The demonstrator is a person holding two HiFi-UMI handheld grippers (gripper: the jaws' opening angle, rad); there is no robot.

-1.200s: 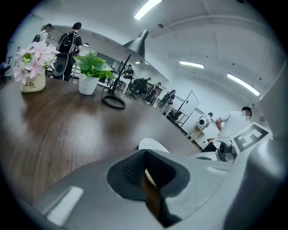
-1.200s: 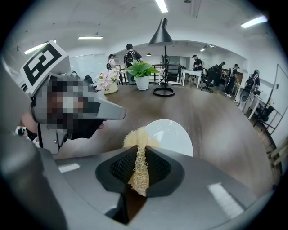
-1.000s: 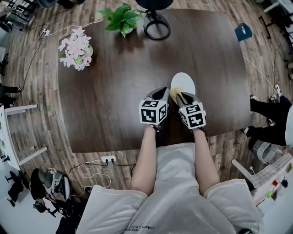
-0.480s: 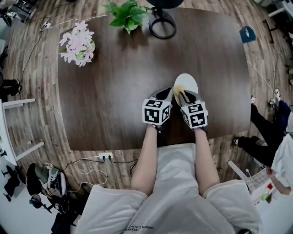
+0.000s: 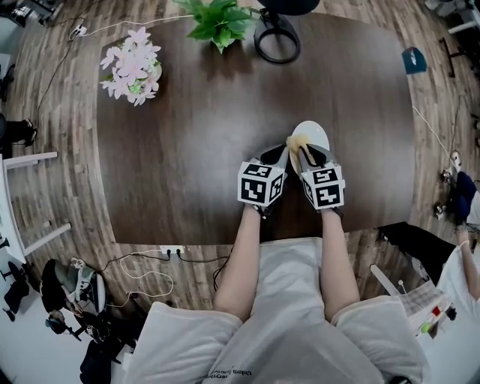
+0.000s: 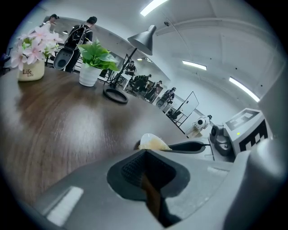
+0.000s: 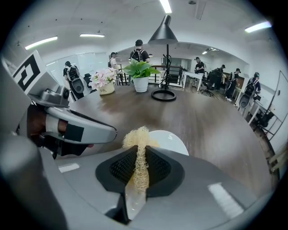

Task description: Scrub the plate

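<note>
From the head view, the dark wooden table (image 5: 195, 135) sits in front of me. The white plate (image 5: 315, 133) lies flat on its near right part, well in from the edge. Both tools are side by side just near of it. The right gripper (image 5: 306, 155) reaches over the plate's near rim, with the pale yellow scrubber (image 5: 295, 142) sticking out of its tip onto the plate's left side. The left gripper (image 5: 277, 156) points at the plate's near left rim, close beside the right one. Far across the table stand a pot of pink flowers (image 5: 132, 66) on the left, a green plant (image 5: 220, 20), and a lamp base (image 5: 276, 41) just right of the plant.

In the left gripper view, the jaws are drawn together and I see nothing between the pads. The plate and scrubber show just past the tip, and I can't tell whether the tip touches the rim. The right tool's dark jaw lies along the plate's right side.

In the right gripper view, the pads are clamped on the scrubber. Its fibres run up between them and fan out above the tip. The plate lies on the table right behind it, to the right, and the left tool comes in from the left.
</note>
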